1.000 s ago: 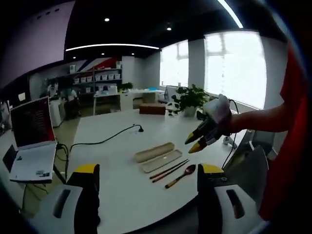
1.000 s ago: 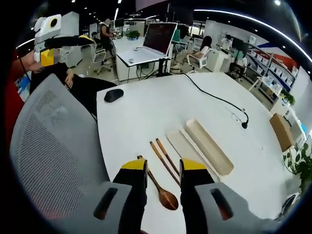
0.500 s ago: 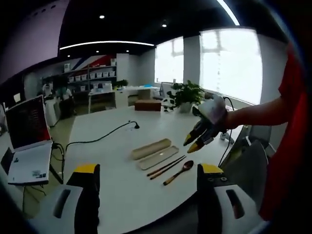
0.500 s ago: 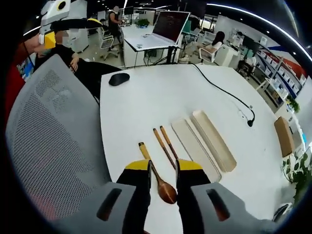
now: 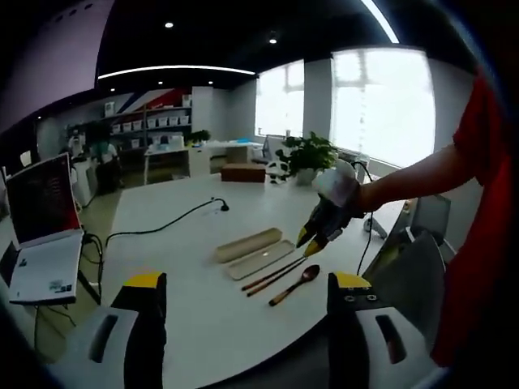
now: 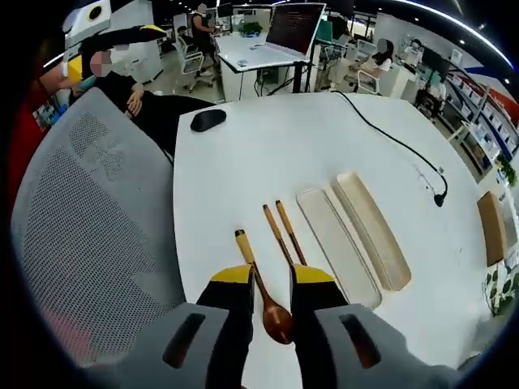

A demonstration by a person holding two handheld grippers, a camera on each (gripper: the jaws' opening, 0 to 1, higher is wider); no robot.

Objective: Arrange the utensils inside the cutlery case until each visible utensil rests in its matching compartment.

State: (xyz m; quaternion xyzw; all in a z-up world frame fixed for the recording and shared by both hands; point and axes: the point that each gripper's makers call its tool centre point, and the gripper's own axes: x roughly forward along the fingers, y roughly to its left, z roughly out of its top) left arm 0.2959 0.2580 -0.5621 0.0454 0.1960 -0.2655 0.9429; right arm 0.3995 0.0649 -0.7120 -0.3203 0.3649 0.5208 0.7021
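Two wooden chopsticks (image 6: 282, 233) and a wooden spoon (image 6: 261, 287) lie side by side on the white worktop (image 6: 268, 162) near the bottom middle of the right gripper view, just left of the two beige case halves (image 6: 357, 237). We see our right tongs (image 6: 268, 277) open over the spoon, one jaw on each side of it. Our left tongs (image 5: 243, 293) hang open and hold nothing at the bottom of the left gripper view.
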